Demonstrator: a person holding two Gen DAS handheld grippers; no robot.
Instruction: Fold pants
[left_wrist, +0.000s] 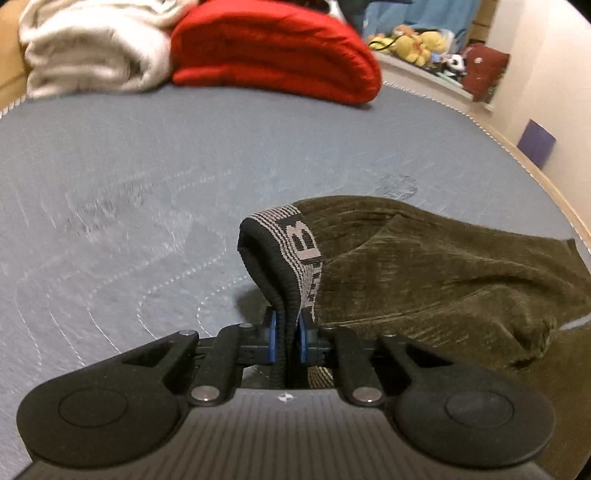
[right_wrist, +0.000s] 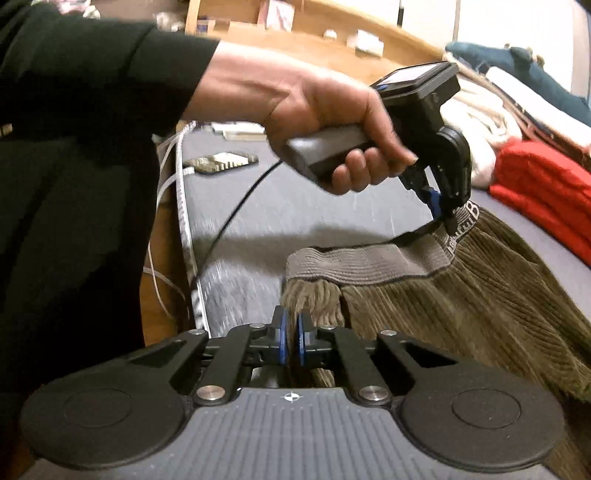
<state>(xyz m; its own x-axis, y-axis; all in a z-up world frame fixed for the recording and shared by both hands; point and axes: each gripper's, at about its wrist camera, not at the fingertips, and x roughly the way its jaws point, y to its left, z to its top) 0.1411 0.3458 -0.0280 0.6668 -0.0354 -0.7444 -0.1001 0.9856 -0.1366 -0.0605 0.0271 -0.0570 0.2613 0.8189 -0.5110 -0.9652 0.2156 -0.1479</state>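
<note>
On the grey quilted mattress (left_wrist: 147, 166) of the bed, the olive-brown corduroy pants (left_wrist: 443, 258) are lying crumpled toward the right side, their grey-and-black striped elastic waistband (left_wrist: 295, 243) raised off the surface. At left, the left tongs (left_wrist: 287, 339) are pinching one end of that waistband: the blue pads (left_wrist: 272, 338) are pressing on the black ribbed edge, nearly closed, with only the thickness of the fabric between them. From the right wrist view, the person's hand (right_wrist: 332, 122), emerging from a dark sleeve (right_wrist: 92, 92), is gripping the handle of that left tool, and the waistband is stretching from it toward the camera. At right, the right tongs (right_wrist: 291, 339) are likewise nearly closed, clamping a bunched tuft of corduroy just below the other end of the waistband.

With both corners seemingly secured, the step in hand is probably lifting and spreading the waist to straighten the garment before folding. Doing it well means drawing the two tools apart until the waistband is taut and level, then raising them together so the legs are hanging free and untwisted. The right grip appears to be holding loose cloth rather than elastic, so a gentle pull is advisable lest it slip. A folded red quilted blanket (left_wrist: 277, 51) and a cream fleece blanket (left_wrist: 92, 48) are occupying the far end; laying the pants short of them is keeping the work area unobstructed.
</note>
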